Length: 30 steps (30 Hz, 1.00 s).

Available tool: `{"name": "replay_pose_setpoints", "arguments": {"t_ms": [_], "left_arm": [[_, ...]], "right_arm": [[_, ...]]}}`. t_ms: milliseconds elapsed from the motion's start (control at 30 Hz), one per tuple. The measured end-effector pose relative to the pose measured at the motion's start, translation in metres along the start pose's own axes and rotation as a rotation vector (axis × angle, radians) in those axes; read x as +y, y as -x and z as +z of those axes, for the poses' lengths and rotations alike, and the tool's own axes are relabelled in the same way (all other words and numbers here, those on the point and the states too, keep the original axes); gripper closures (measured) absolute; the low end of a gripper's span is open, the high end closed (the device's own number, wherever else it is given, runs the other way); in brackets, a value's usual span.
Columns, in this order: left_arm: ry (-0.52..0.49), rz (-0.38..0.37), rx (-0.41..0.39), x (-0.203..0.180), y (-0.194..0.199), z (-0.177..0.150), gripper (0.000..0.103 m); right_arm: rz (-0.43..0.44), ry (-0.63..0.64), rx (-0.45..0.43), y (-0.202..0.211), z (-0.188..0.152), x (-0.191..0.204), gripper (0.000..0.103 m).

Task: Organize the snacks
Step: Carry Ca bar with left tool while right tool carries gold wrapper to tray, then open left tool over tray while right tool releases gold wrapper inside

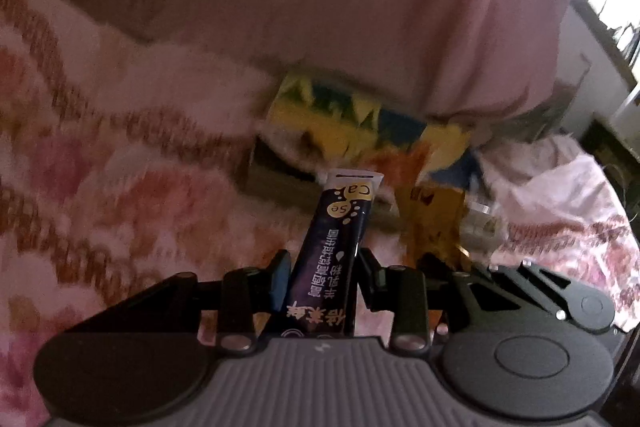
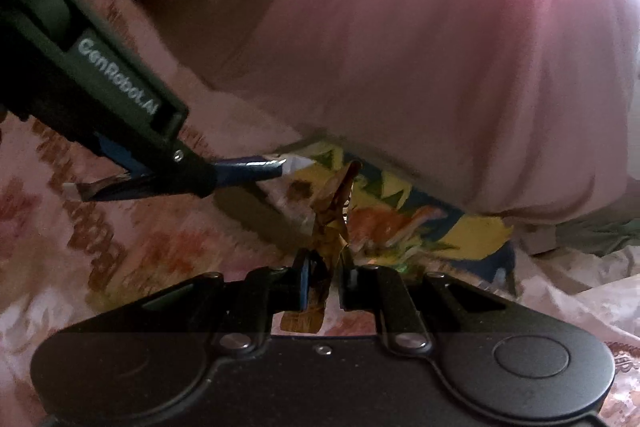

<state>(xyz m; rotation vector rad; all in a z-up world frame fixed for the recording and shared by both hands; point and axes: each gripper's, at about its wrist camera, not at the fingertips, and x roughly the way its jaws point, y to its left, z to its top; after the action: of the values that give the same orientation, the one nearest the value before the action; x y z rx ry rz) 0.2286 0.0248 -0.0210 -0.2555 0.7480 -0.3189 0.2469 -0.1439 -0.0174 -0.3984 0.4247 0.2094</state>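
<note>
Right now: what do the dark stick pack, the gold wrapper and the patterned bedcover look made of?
Dark stick pack in the left gripper: likely glossy laminated plastic film; printed, with a flat crimped white end seal and sheen. Gold wrapper in the right gripper: probably metallised foil or film; crinkled, holds sharp creases, reflective. Patterned bedcover: fabric, matte, seemingly fuzzy, though blur leaves that open.

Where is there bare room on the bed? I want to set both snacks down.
The patterned blanket lies bare left of the colorful box. It is crowded around the box, under the pink pillow, and by the white bag on the right. The left gripper holds a dark stick packet, the right gripper a golden wrapper.
</note>
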Motion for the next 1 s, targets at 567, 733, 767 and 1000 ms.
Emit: {"name": "replay_pose_setpoints", "arguments": {"t_ms": [567, 733, 767, 1000], "left_arm": [[0.005, -0.066, -0.116, -0.041, -0.123, 0.072, 0.064], [0.031, -0.068, -0.122, -0.035, -0.152, 0.075, 0.07], [0.028, -0.08, -0.122, -0.033, -0.155, 0.076, 0.076], [-0.003, -0.062, -0.072, -0.026, -0.175, 0.069, 0.078]], "right_arm": [[-0.091, -0.271, 0.016, -0.064, 0.014, -0.089, 0.089], [-0.029, -0.402, 0.047, -0.094, 0.009, -0.108, 0.089], [-0.025, -0.412, 0.052, -0.099, 0.008, -0.109, 0.089], [-0.024, -0.444, 0.084, -0.114, 0.007, -0.115, 0.084]]}}
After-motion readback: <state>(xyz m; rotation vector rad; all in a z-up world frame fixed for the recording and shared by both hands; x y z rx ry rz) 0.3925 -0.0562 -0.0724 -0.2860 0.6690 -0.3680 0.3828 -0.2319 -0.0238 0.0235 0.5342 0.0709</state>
